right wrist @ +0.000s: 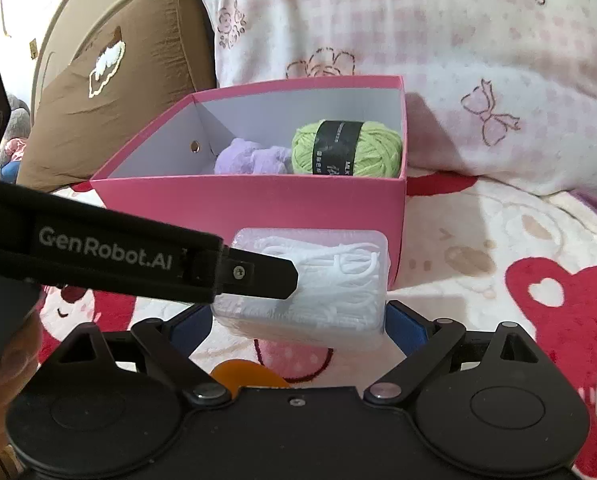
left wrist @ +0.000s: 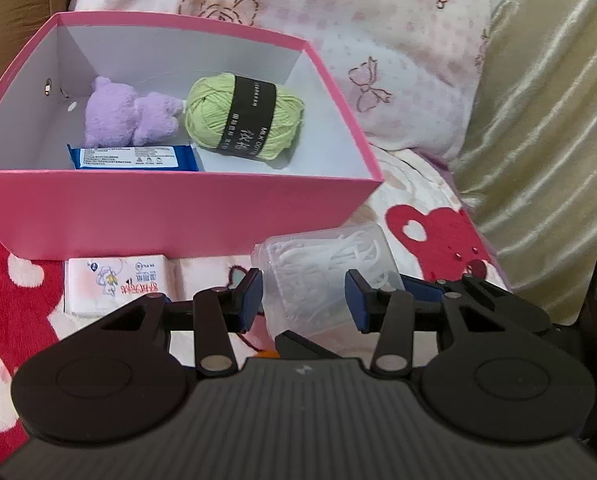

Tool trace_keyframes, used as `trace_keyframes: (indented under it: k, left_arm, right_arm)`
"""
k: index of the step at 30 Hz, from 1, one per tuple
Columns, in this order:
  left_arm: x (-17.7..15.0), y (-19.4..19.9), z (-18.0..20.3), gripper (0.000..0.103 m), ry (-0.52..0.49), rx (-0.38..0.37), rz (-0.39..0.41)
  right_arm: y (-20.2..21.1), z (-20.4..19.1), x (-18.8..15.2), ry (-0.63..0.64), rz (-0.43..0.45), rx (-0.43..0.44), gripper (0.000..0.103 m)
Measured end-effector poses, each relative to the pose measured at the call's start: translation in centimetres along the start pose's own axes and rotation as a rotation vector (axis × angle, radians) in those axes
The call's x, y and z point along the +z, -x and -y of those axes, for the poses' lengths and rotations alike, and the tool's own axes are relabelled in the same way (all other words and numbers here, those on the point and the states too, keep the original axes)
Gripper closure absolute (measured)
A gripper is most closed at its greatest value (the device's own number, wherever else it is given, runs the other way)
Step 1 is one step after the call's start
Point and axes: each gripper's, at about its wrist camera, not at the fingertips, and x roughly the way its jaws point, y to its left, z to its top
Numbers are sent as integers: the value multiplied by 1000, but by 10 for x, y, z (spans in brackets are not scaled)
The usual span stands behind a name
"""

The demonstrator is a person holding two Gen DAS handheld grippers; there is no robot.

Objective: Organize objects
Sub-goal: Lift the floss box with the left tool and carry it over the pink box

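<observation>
A pink box [left wrist: 170,208] stands on the bed and holds a purple plush toy [left wrist: 130,114], a green yarn ball [left wrist: 244,116] and a blue wipes pack [left wrist: 136,159]. A clear plastic box of white floss picks [left wrist: 326,276] is just in front of it. My left gripper [left wrist: 304,296] has its blue pads on either side of the clear box, open, the left pad touching. My right gripper [right wrist: 298,320] is shut on the same floss box [right wrist: 318,280] and holds it. The left gripper's finger [right wrist: 258,274] crosses in front of the box in the right wrist view.
A white tissue pack [left wrist: 118,284] lies on the red and white blanket [left wrist: 438,236] left of the floss box. A pink patterned pillow [right wrist: 418,40] lies behind the pink box [right wrist: 258,204]. A brown cushion [right wrist: 110,80] stands at the left. A beige curtain [left wrist: 550,120] hangs right.
</observation>
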Motion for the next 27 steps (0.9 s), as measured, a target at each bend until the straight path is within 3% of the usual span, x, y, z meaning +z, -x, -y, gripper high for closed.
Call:
trace_keyframes:
  k: [20,27]
  left_arm:
    - [-17,52,1,60,-89,-9,-66]
    - [-23,70,-2,60,-100,-15,-54]
  right_arm:
    - [32,-43,-14,-20,-61,11,8]
    - [46,-58,-14,-5,-41,2,8]
